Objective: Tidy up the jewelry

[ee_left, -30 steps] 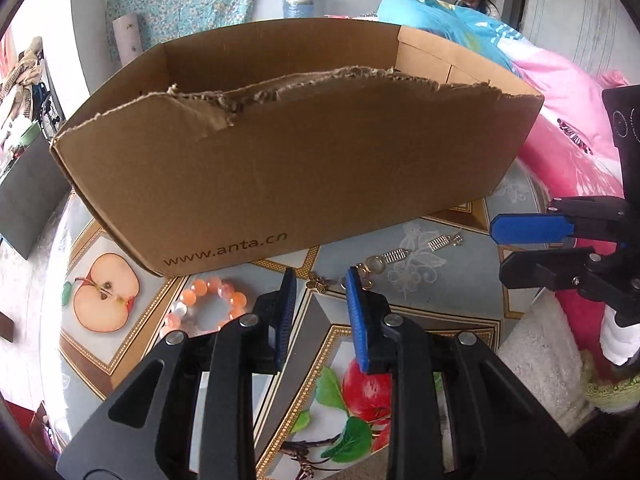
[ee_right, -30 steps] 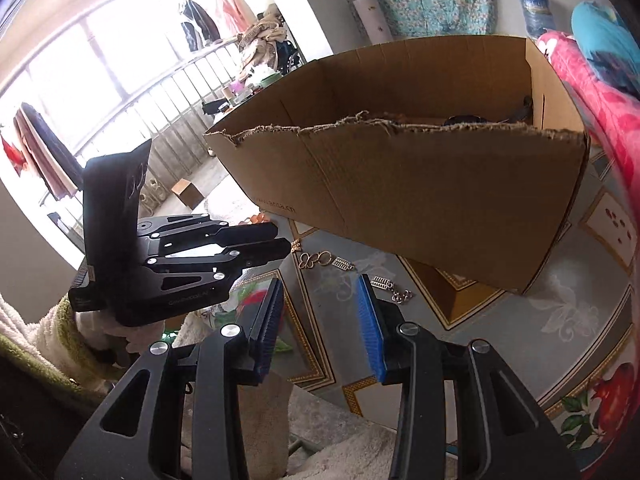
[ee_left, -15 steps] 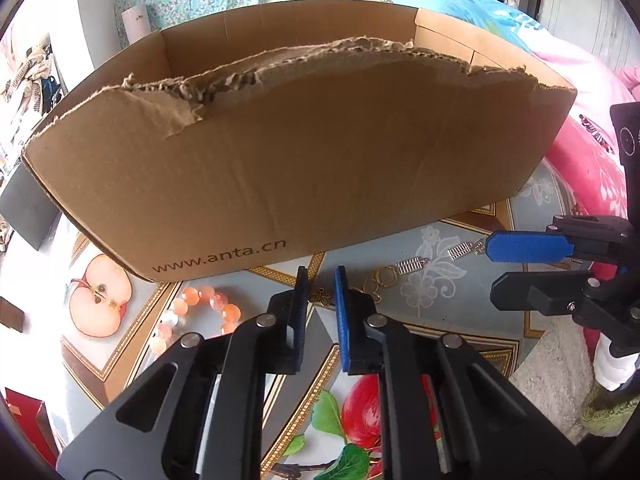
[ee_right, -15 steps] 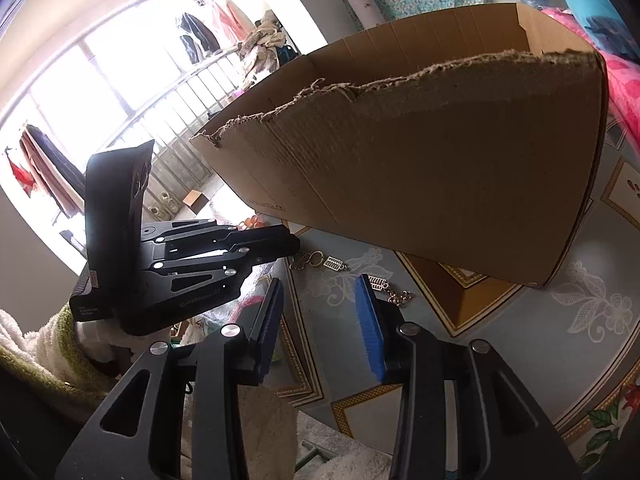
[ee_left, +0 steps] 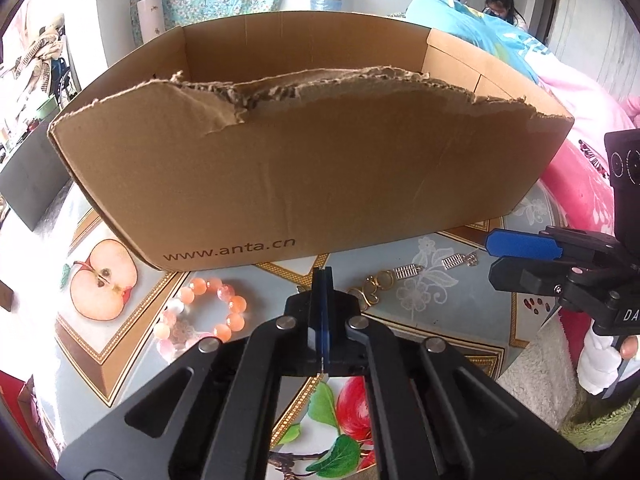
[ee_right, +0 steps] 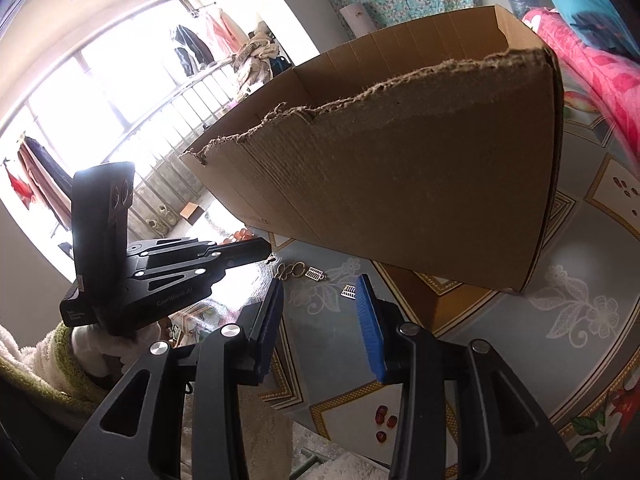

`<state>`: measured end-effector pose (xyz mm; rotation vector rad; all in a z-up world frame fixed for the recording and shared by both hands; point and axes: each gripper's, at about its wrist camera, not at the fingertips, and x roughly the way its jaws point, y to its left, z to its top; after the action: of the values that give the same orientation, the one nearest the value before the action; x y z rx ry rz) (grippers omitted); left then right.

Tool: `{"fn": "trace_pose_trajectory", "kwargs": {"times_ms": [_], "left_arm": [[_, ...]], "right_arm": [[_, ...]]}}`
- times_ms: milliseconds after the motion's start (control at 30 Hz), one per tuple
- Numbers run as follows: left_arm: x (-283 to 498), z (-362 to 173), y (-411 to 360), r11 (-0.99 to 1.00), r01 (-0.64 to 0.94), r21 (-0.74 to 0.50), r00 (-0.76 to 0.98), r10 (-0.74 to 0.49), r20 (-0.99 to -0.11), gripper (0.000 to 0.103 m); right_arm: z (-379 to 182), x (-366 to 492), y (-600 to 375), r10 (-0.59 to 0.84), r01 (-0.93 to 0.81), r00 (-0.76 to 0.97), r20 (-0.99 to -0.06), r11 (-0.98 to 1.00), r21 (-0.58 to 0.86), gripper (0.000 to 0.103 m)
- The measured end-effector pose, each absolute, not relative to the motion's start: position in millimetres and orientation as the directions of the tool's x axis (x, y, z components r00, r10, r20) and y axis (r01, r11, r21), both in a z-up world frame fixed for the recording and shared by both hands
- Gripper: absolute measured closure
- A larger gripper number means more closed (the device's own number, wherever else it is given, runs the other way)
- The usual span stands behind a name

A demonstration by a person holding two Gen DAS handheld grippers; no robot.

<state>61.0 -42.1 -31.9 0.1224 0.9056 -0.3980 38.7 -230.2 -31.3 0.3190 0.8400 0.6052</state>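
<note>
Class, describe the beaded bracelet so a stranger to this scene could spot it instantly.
Find the big torn cardboard box on the fruit-patterned tablecloth. Just below its printed web address lies the beaded bracelet, a ring of round orange and pale pink beads. The metal trinkets nearby are small and thin.

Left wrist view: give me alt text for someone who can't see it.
The left claw is shut with nothing visible between its pads, low over a fruit-print table before a torn cardboard box. A peach bead bracelet lies left, gold and silver earrings right, near the right claw.
</note>
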Motion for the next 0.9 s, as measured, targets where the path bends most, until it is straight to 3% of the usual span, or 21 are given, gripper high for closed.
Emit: {"fn": "trace_pose_trajectory", "kwargs": {"times_ms": [233, 367, 633, 900], "left_arm": [[55.4, -29.0, -28.3, 0.919, 0.37, -0.134, 0.543, -0.331, -0.771, 0.103], [52.6, -33.5, -28.8, 0.917, 0.373, -0.144, 0.541, -0.34, -0.769, 0.091], [53.0, -42.5, -44.5, 0.922, 0.388, -0.022, 0.585, -0.264, -0.767, 0.089], [60.4, -44.6, -52.7, 0.915, 0.403, 0.0, 0.596, -0.262, -0.759, 0.09]], "right_arm": [[-25.9, 32.1, -219.6, 0.569, -0.363, 0.518, -0.639, 0.822, 0.438, 0.066], [-22.5, 31.7, -209.5, 0.557, -0.363, 0.517, -0.65, 0.83, 0.423, 0.066], [-20.8, 32.7, -193.5, 0.55, -0.376, 0.508, -0.663, 0.834, 0.404, 0.066], [-22.2, 35.1, -186.3, 0.549, -0.383, 0.503, -0.667, 0.834, 0.397, 0.066]]}}
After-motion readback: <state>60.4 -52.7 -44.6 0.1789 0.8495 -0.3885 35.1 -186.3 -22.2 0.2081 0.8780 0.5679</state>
